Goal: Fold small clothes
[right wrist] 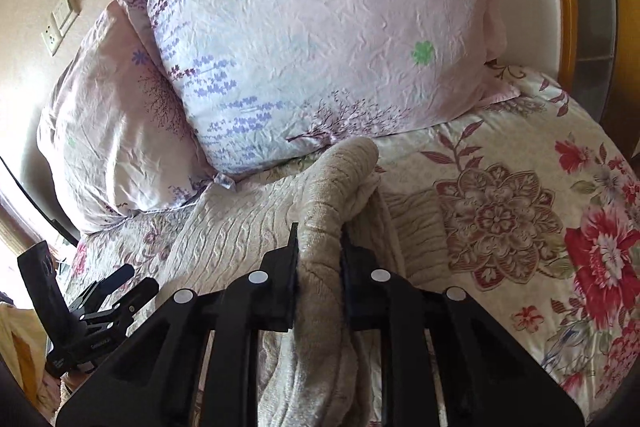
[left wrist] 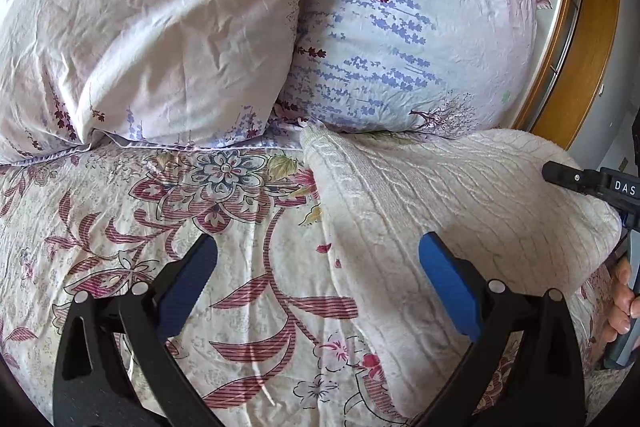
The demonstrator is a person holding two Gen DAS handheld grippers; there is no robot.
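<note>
A cream cable-knit sweater (left wrist: 460, 195) lies on the floral bedspread (left wrist: 248, 267), its far corner reaching the pillows. My left gripper (left wrist: 320, 247) hovers open over the sweater's left edge, the right blue pad (left wrist: 448, 283) above the knit and the left one above bare bedspread. In the right wrist view my right gripper (right wrist: 320, 233) is shut on a bunched fold of the sweater (right wrist: 328, 195), which stands up in a ridge between the black fingers. The rest of the sweater (right wrist: 224, 231) spreads to the left, where the open left gripper (right wrist: 134, 283) shows.
Two lilac-printed pillows (left wrist: 152, 27) (left wrist: 408, 27) lean at the head of the bed. A wooden frame (left wrist: 560, 39) runs behind them. The right gripper's black body (left wrist: 592, 183) and a person's hand (left wrist: 624, 303) sit at the right edge. A wall socket (right wrist: 60, 19) is on the left.
</note>
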